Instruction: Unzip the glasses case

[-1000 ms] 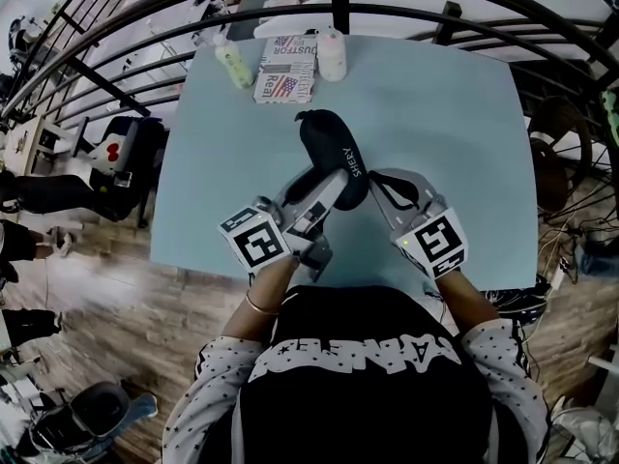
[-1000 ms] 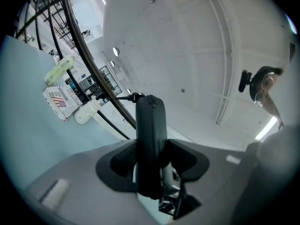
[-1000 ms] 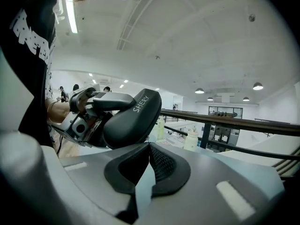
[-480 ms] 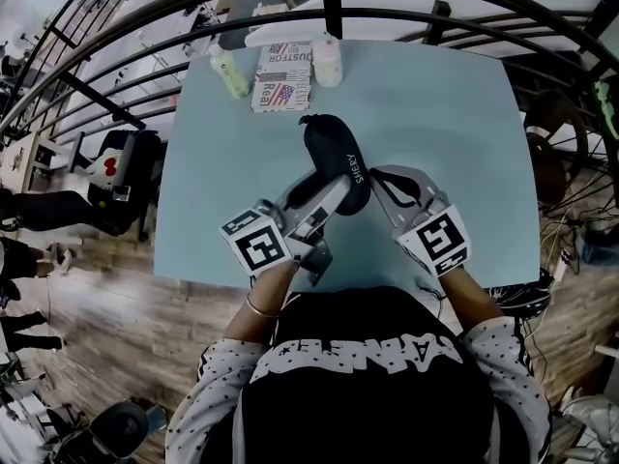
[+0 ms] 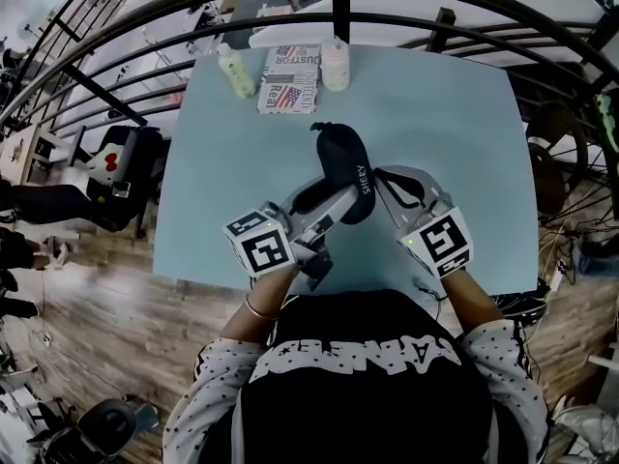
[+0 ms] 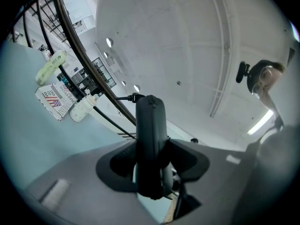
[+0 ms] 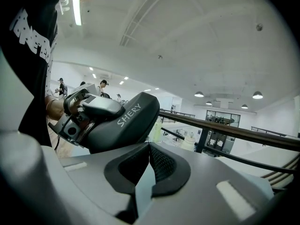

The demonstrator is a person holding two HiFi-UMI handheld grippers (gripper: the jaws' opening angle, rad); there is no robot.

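A black zipped glasses case (image 5: 340, 159) marked SHERY is held off the light blue table (image 5: 222, 162), its far end tipped away from me. My left gripper (image 5: 324, 199) is shut on its near end; in the left gripper view the case (image 6: 150, 139) stands edge-on, clamped between both pads. A small loop (image 5: 315, 126) sticks out at the far tip. My right gripper (image 5: 377, 175) is shut, its tips pressed together against the case's right edge (image 7: 126, 123). Nothing shows between the right jaws (image 7: 148, 146).
At the table's far edge stand a green bottle (image 5: 235, 71), a printed packet (image 5: 288, 90) and a white bottle (image 5: 335, 63). A black metal railing (image 5: 338, 8) curves behind the table. Wooden floor lies to the left.
Almost nothing differs. The case and both grippers have drifted slightly to the right, with the left grip unchanged.
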